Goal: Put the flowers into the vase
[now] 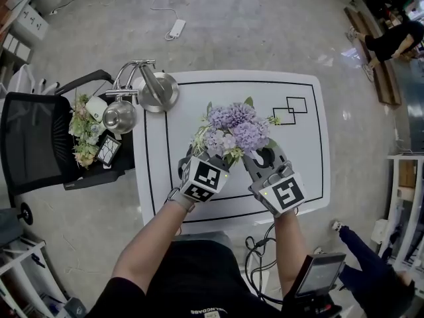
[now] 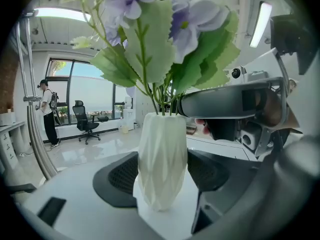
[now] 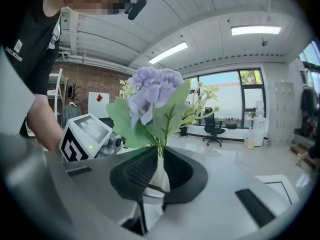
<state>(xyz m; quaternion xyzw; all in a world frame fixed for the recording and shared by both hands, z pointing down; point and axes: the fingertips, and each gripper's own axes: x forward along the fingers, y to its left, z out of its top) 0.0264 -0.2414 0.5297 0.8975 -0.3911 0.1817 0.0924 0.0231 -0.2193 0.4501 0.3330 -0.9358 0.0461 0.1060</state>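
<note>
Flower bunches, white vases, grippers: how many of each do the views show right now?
Flower bunches: 2, the purple bunch and the pale bunch
White vase: 1
Grippers: 2, the left gripper and the right gripper
Total: 5

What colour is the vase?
White, with folded, angular ridges. The left gripper view shows the vase best.
</note>
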